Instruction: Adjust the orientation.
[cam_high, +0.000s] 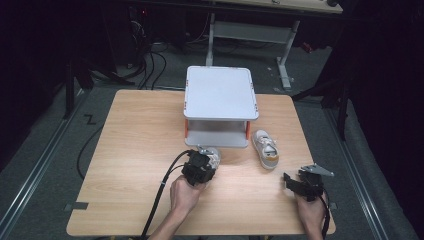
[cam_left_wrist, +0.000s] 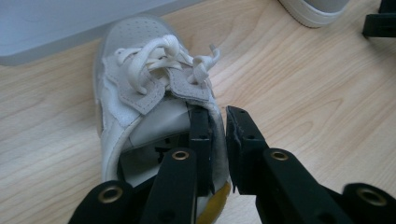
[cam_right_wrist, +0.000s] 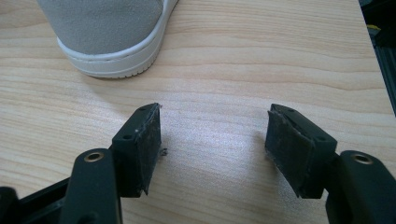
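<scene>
Your left tongs (cam_left_wrist: 218, 135) grip the side wall of the near shoe (cam_left_wrist: 154, 98): one jaw inside the opening, one outside, nearly closed on it. That shoe sits mid-surface (cam_high: 140, 130), just before the grey shelf stand (cam_high: 220, 102). Your right tongs (cam_right_wrist: 212, 140) stand wide open, holding nothing, near the surface's right front corner, just short of the second shoe (cam_high: 265, 149).

Second shoe (cam_right_wrist: 112, 32) cut off by frame edge

Matt suede-like shoe (cam_left_wrist: 140, 88) with cloth laces (cam_left_wrist: 159, 56); smooth pale wood-grain table (cam_left_wrist: 303, 93); matt grey plastic shelf (cam_high: 220, 92).
</scene>
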